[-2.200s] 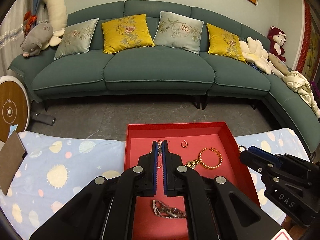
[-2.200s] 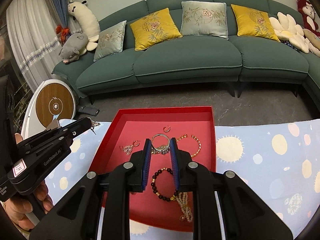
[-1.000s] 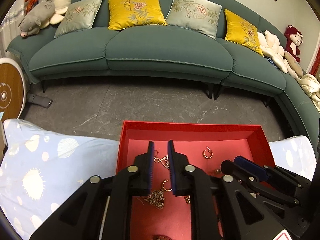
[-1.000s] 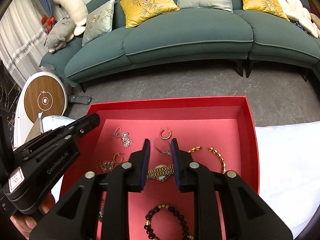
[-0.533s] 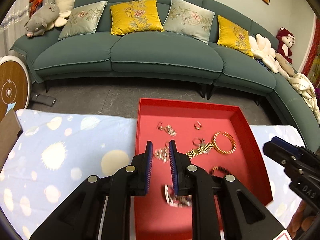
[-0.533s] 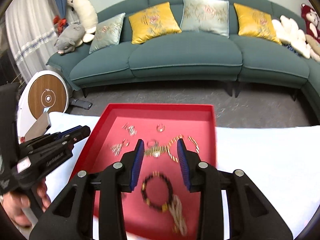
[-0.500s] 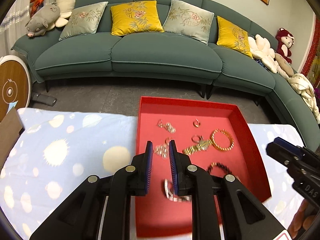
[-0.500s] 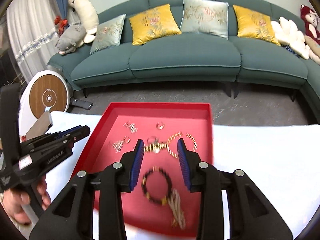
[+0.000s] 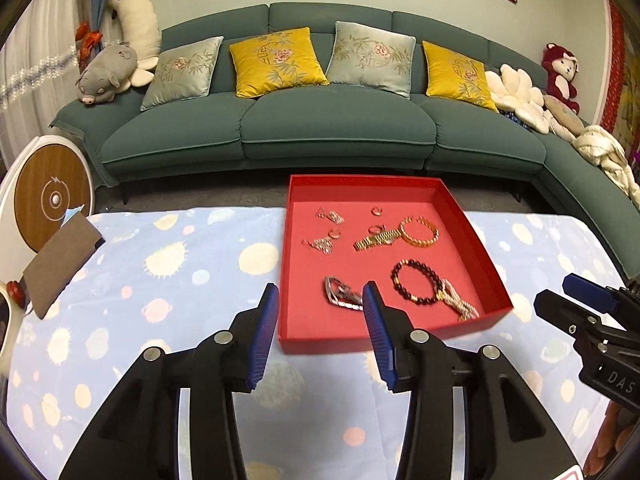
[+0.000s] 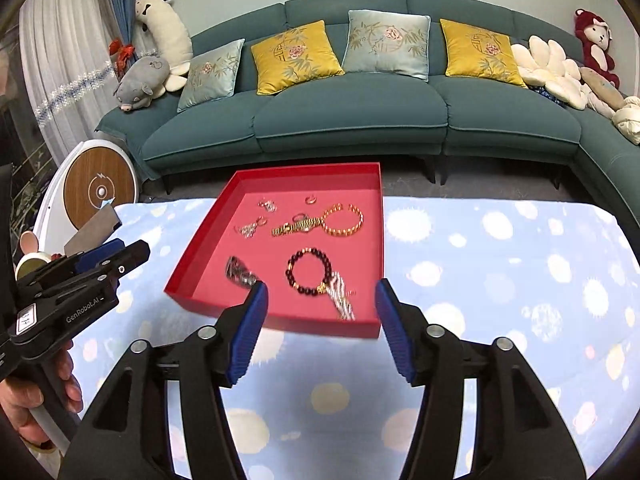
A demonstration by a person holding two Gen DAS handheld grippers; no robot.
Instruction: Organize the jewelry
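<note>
A red tray (image 9: 472, 240) (image 10: 200, 248) sits on the blue spotted cloth and holds several jewelry pieces: a gold bangle (image 9: 420, 231) (image 10: 344, 220), a gold watch (image 9: 376, 240) (image 10: 298, 226), a dark bead bracelet (image 9: 416, 282) (image 10: 309, 272), a silver watch (image 9: 340, 294) (image 10: 240, 272), a pearl piece (image 9: 458, 302) (image 10: 342, 298) and small earrings (image 9: 322, 245) (image 10: 250, 229). My left gripper (image 9: 320, 300) is open and empty over the tray's near left corner. My right gripper (image 10: 320, 292) is open and empty just before the tray's near edge.
The table is covered by the blue spotted cloth (image 9: 168, 280) (image 10: 500, 264). A brown card (image 9: 60, 256) lies at its left edge by a round white and wood device (image 9: 50, 200). A green sofa (image 9: 332, 120) with cushions stands beyond.
Both grippers have pulled back from over the tray toward me and their jaws have opened wide. The jewelry lies in the tray as before.
</note>
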